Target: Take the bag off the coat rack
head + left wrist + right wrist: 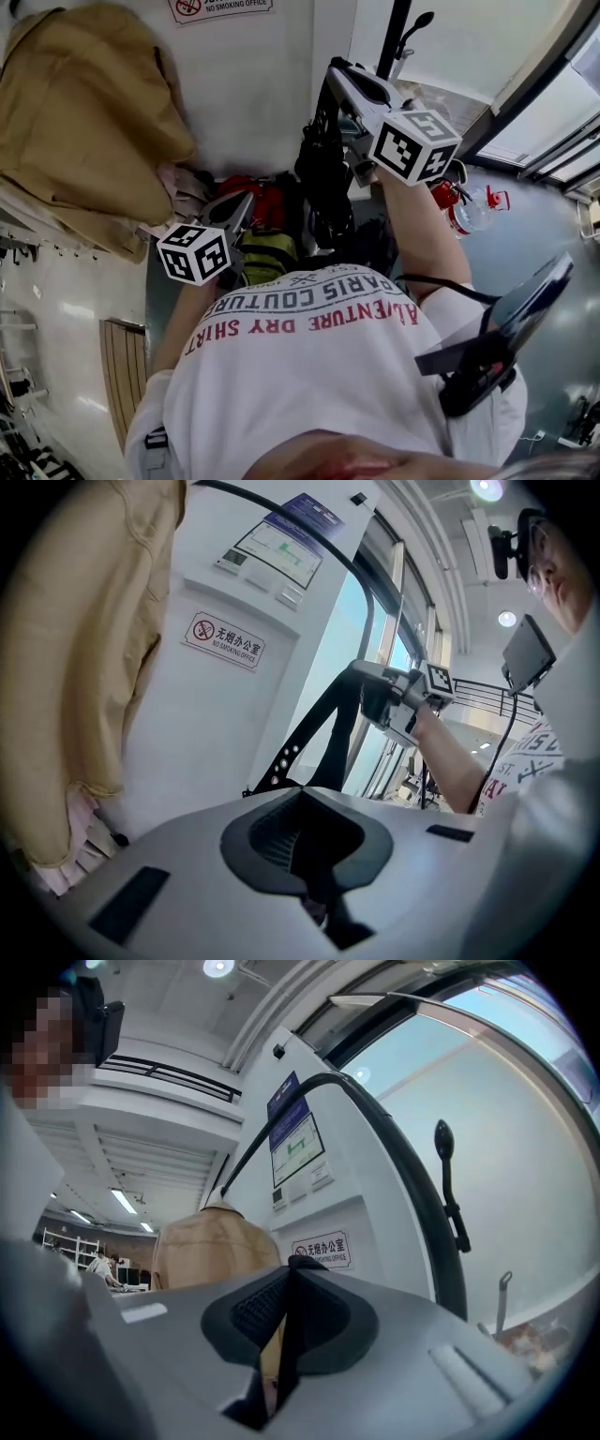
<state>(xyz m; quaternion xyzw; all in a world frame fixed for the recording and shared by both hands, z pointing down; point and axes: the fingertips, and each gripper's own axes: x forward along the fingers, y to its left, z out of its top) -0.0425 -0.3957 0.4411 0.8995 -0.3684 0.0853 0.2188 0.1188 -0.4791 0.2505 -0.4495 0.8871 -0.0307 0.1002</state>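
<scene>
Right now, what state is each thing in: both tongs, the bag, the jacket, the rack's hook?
Right tongs: shut on the bag's strap.
Left tongs: shut, nothing in them.
Bag: hanging by its strap from the right tongs.
Jacket: hanging, untouched.
Hook: bare.

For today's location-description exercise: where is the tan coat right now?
In the head view the tan coat hangs at the upper left, in front of the white wall and to the left of the no-smoking sign.
</scene>
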